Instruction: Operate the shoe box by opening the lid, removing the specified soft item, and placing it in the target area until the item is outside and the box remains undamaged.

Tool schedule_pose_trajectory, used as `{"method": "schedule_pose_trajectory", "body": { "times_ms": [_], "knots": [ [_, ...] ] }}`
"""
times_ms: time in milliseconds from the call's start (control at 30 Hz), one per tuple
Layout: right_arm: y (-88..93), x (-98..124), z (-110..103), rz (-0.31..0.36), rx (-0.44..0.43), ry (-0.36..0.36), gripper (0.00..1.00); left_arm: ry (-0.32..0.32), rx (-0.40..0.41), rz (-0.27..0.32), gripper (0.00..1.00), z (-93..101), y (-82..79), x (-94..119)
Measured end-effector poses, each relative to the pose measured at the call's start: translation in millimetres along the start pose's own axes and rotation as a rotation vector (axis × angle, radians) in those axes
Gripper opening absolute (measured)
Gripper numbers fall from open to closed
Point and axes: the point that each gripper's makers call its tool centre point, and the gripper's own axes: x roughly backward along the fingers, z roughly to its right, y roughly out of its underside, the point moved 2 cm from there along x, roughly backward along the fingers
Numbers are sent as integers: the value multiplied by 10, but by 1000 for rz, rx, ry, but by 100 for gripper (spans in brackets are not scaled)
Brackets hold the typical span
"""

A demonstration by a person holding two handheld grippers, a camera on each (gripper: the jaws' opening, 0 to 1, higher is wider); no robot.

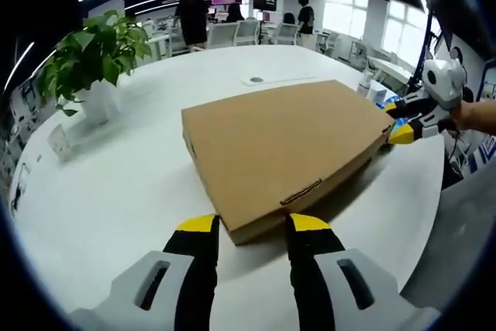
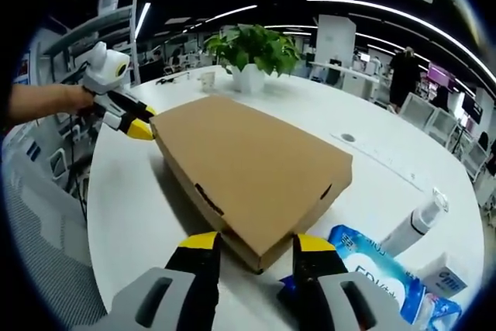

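Box closed flat on desk, both grippers at opposite corners

Shoe box [image 1: 283,145], plain brown cardboard, lies flat on the round white desk [image 1: 116,191], lid down, front tab slotted in. No soft item visible outside it.

Left gripper [image 1: 253,226]: jaws apart, yellow tips either side of the near box corner, corner sits between them, not clamped. In the right gripper view it [image 2: 138,125] comes in from the left, tips right at the far box corner; whether they touch it, can't tell. A hand holds it there.

Right gripper [image 2: 256,244]: jaws apart, straddling the near corner of the box [image 2: 248,168], no clamp. From the left gripper view it [image 1: 403,125] sits at the far right corner, yellow tips at the box edge.

Edges: box lies skewed on the desk, one corner near the desk rim on the right gripper's side. Side slots visible on the box wall in the right gripper view.

Open room: wide bare desk between the box and the potted plant [image 1: 93,60], also along the left of the box. Tighter on the right gripper's side: blue wipes pack [image 2: 372,273] just beside the right jaw and a white bottle [image 2: 411,226] lying near it. Small cup [image 2: 207,79] by the plant, well apart from the box.

Office chairs and people stand far behind.
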Motion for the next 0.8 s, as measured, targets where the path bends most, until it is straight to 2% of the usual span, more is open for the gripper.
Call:
{"method": "schedule_pose_trajectory", "body": {
  "times_ms": [100, 167, 400, 533, 800],
  "knots": [
    [3, 2, 9, 1, 2, 5, 34, 1, -3, -1, 34, -6, -4, 1],
    [-17, 21, 13, 21, -61, 2, 34, -9, -7, 4, 35, -21, -17, 19],
    [-47, 145, 9, 47, -46, 15, 37, -34, -8, 26, 41, -18, -52, 156],
    [-48, 279, 11, 61, -44, 22, 40, -38, 2, 45, 45, 17, -74, 257],
    [30, 638, 40, 80, -48, 58, 46, -22, -6, 79, 49, 224, -48, 464]
  ]
}}
